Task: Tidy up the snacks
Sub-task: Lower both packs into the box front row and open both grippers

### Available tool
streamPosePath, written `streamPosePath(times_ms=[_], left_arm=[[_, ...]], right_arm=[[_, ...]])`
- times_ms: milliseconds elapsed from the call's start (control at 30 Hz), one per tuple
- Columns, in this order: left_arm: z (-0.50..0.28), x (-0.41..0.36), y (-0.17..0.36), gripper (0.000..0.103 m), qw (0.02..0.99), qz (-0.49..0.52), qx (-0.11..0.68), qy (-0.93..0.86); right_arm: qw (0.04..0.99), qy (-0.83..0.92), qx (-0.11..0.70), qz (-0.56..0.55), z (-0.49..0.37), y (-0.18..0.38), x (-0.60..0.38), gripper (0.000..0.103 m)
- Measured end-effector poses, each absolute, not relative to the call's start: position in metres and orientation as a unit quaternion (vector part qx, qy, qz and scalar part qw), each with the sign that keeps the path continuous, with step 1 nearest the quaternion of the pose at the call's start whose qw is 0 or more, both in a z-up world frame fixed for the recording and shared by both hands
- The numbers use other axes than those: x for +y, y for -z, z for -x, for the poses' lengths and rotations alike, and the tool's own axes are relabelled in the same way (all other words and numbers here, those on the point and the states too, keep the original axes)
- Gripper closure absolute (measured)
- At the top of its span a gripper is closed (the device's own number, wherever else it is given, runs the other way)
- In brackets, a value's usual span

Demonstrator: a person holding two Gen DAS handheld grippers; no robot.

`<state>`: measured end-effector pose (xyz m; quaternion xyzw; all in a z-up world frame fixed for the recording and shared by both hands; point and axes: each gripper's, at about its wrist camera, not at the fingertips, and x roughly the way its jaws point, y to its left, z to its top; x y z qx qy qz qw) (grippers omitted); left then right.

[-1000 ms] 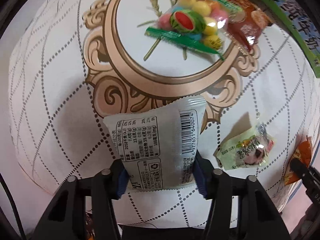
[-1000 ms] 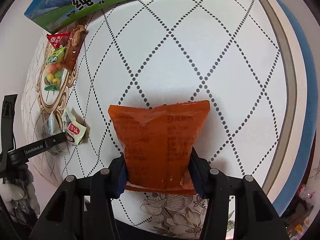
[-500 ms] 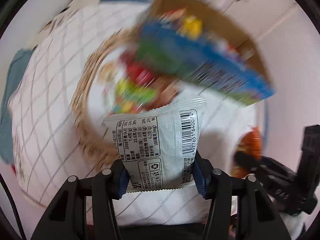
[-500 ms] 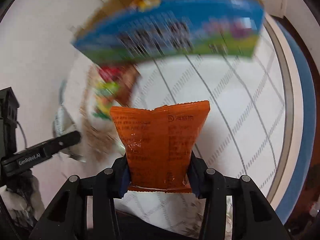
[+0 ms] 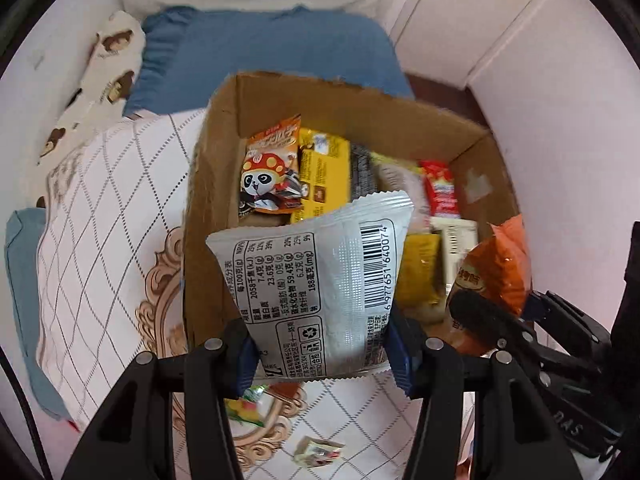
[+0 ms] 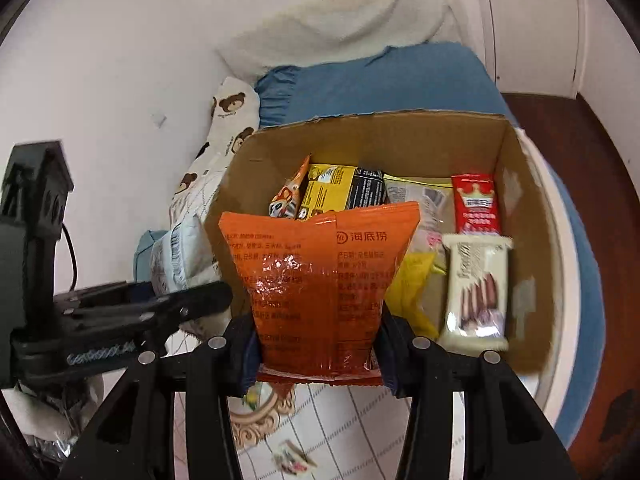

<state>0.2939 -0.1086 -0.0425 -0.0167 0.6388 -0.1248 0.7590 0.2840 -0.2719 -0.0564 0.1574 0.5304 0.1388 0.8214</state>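
My left gripper (image 5: 322, 354) is shut on a silver-white snack packet (image 5: 316, 276) with a barcode, held upright in front of an open cardboard box (image 5: 204, 184). My right gripper (image 6: 316, 356) is shut on an orange snack packet (image 6: 320, 280), held upright at the same box (image 6: 516, 184). The box holds several snacks. In the left wrist view the orange packet (image 5: 498, 264) and the right gripper show at the right. In the right wrist view the left gripper (image 6: 188, 300) shows at the left.
The box stands on a white diamond-patterned table (image 5: 100, 240). A small candy packet (image 5: 318, 450) and a colourful sweets bag (image 5: 248, 406) lie on the table below my grippers. A bed with a blue sheet (image 6: 380, 80) and a bear-print pillow (image 6: 228, 120) lies behind.
Both grippers have lifted from the tabletop with their packets and swung up to face the open box; the view went from table surface to box interior.
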Motion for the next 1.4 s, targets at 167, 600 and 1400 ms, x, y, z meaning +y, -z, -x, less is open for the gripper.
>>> streamPosePath(times_ms=[167,600,1400], left_arm=[[-0.321,-0.100,0.072,0.052,0.731,0.007,0.674,0.111],[-0.326,-0.097,0.103,0.018,0.705,0.011,0.702,0.098],[-0.276,-0.103,0.059,0.013,0.784,-0.003,0.616,0.080]], right_arm=[[0.795,-0.148,0.562,-0.172,-0.312,0.082,-0.260,0.053],[0.747,-0.137,0.626,-0.179,-0.330,0.134,-0.254,0.004],[0.800,-0.028,0.594,-0.087,-0.283,0.088,-0.295,0.004]])
